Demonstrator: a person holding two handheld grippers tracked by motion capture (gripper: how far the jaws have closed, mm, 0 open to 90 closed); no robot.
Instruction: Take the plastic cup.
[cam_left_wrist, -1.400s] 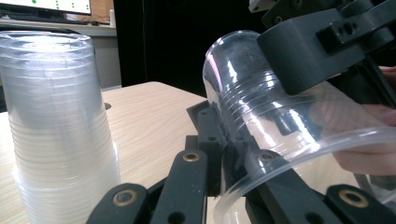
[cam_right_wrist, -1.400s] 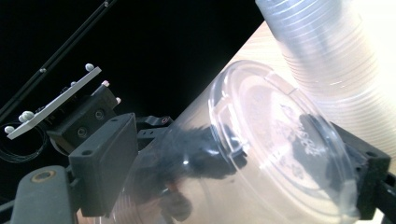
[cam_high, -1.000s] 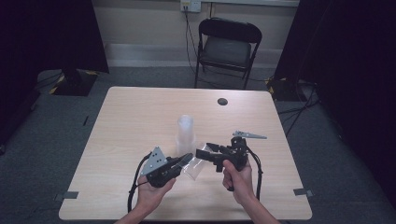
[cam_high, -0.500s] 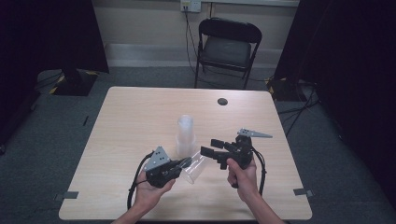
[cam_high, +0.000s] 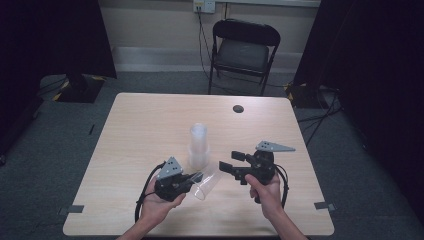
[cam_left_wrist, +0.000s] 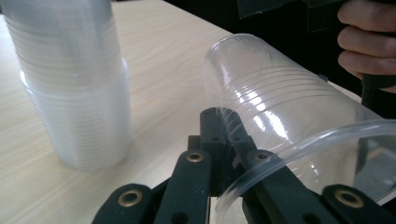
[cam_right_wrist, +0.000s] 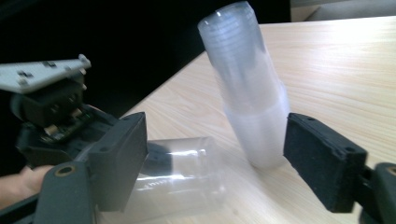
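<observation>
In the lower centre of the high view, the left gripper (cam_high: 192, 178) pinches the rim of a single clear plastic cup (cam_high: 206, 182), which lies tipped on its side with its mouth toward the bottom of the frame. To its right the right gripper (cam_high: 232, 162) is spread wide, holding nothing, its jaws pointing left toward the cup. Just above both, at mid-frame, a stack of clear plastic cups (cam_high: 198, 145) stands upside down on the pale wooden worktop (cam_high: 135, 130). Beyond the worktop's far edge, at top centre, stands a black folding chair (cam_high: 243, 50).
</observation>
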